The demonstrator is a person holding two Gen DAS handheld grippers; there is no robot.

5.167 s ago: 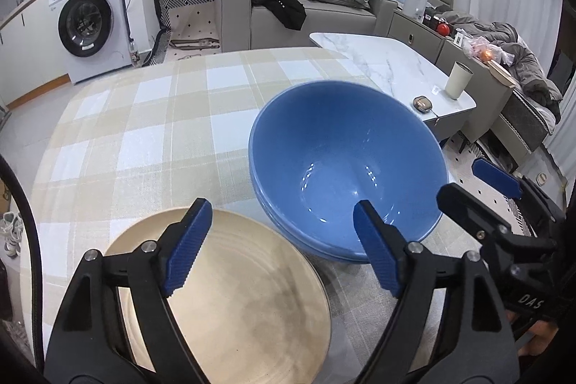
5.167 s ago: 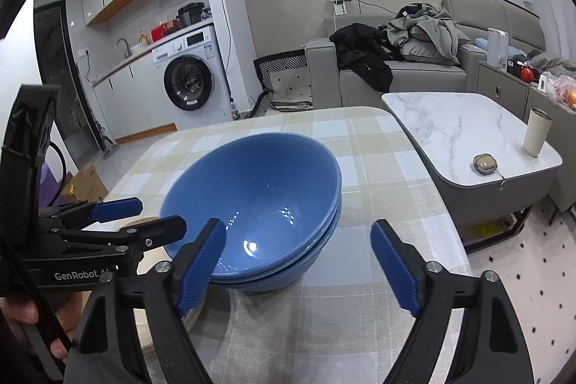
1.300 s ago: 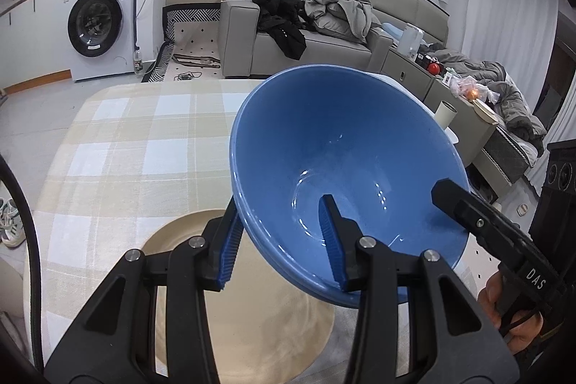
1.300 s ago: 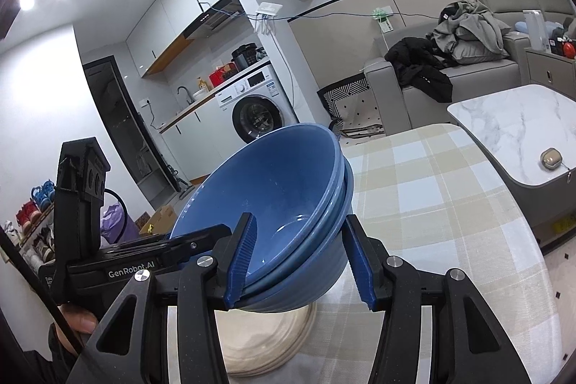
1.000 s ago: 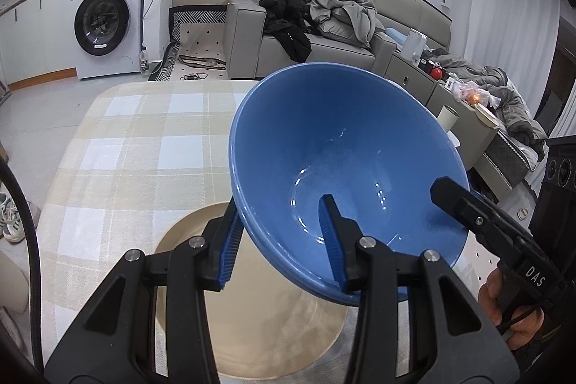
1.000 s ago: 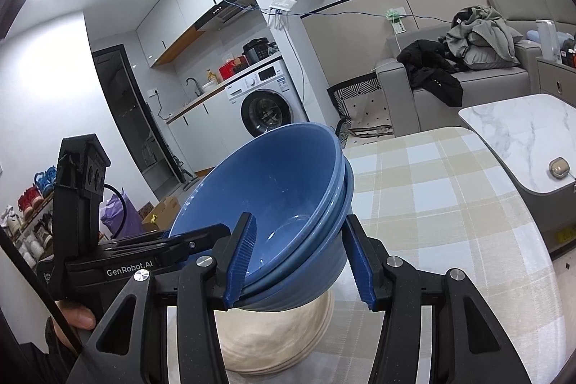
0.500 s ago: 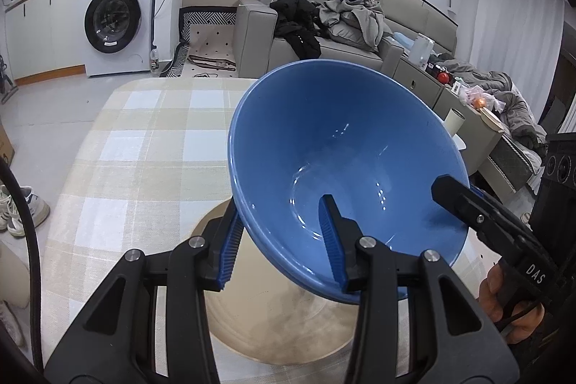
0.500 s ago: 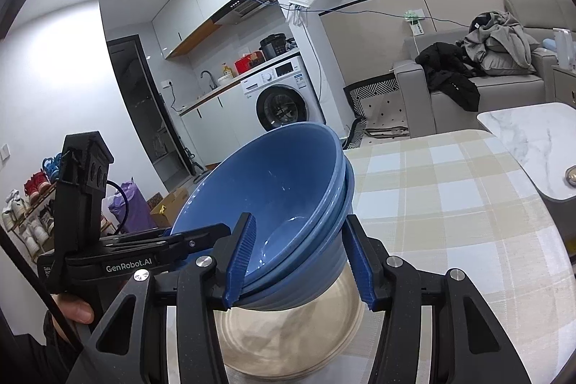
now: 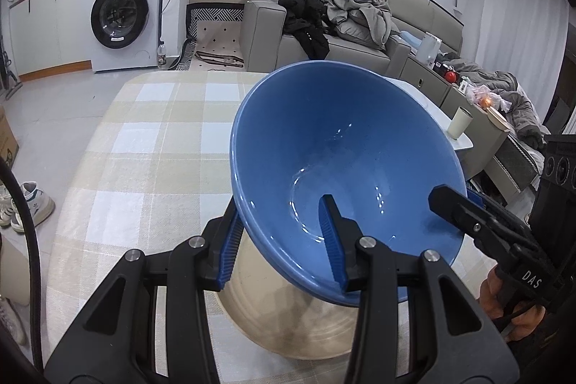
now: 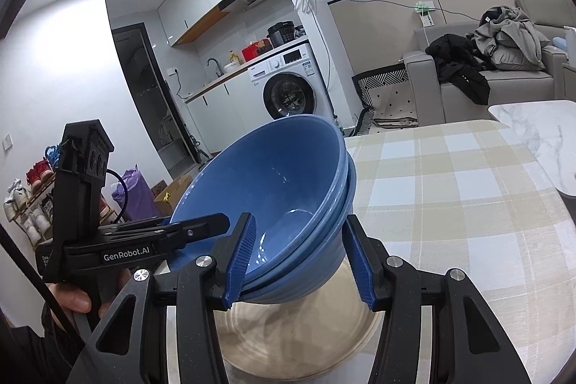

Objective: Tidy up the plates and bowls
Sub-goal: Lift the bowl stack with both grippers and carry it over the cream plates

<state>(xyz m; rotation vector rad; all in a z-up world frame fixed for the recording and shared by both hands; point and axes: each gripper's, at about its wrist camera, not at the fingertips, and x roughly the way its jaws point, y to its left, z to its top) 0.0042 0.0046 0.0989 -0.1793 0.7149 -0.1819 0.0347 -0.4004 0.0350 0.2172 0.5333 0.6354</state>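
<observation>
We hold a stack of blue bowls in the air above a beige plate, one hand-held gripper on each side of the rim.

Our left hand-held gripper (image 9: 284, 242) is clamped on the stacked blue bowls (image 9: 345, 161) at their 7 o'clock edge, one pad inside and one outside the wall. Our right hand-held gripper (image 10: 300, 261) grips the same stack (image 10: 273, 189) from the opposite side, its pads likewise straddling the wall; in the left view it shows at about 4 o'clock. The bowls are tilted and clear of the checked table (image 9: 151, 146). The beige plate (image 9: 288, 322) lies flat on the table directly beneath them. At 2 o'clock, beyond the table, stands a marble side table (image 10: 540, 132).
</observation>
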